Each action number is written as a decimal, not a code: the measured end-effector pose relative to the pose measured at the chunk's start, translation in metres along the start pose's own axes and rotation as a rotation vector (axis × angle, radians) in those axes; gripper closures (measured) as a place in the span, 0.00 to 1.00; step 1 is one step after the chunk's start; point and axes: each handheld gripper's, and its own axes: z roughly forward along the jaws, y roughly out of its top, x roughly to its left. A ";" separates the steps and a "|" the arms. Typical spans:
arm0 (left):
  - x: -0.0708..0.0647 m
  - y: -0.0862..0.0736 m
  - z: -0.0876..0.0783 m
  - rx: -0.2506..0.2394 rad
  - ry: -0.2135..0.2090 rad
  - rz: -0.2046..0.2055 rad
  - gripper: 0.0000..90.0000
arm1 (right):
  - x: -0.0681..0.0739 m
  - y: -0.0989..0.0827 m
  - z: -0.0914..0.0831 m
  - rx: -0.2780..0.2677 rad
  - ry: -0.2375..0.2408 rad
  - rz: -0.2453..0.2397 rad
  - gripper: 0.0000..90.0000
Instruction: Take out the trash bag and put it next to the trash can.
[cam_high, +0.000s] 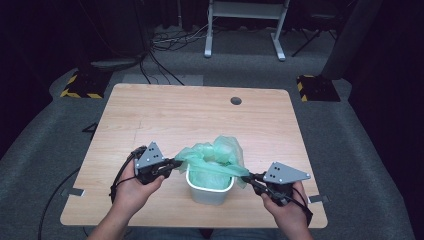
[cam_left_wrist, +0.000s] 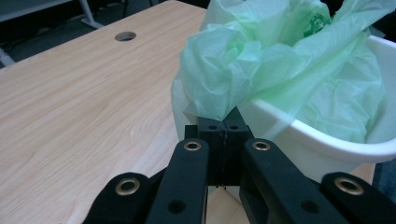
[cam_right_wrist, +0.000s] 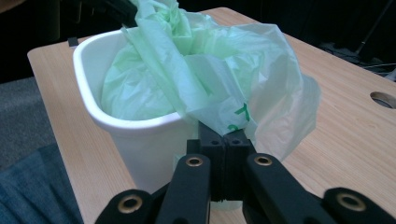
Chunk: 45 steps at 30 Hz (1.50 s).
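Green thin plastic, the bag (cam_high: 215, 157), lay half inside the white bin (cam_high: 209, 190) near the table's front edge. It stretched sideways between the left gripper (cam_high: 175, 162) and right gripper (cam_high: 248, 176), each clamped on one edge.

Light wooden table (cam_high: 165, 115), white bin (cam_high: 209, 192) standing near its front edge

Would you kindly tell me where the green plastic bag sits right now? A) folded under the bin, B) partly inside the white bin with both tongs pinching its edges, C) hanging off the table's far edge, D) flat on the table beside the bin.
B: the green plastic bag bulges out of the white bin, its edges pinched by the left tongs and right tongs.
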 end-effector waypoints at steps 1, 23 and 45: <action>-0.001 -0.001 0.000 0.000 -0.002 -0.003 0.99 | 0.000 -0.001 -0.001 -0.007 -0.015 0.006 0.81; -0.009 0.013 0.007 -0.001 0.031 -0.005 0.89 | 0.057 -0.003 -0.028 0.073 0.105 -0.074 0.73; 0.008 0.032 0.022 -0.035 0.052 -0.030 0.87 | -0.011 0.012 0.015 0.048 -0.140 0.061 0.54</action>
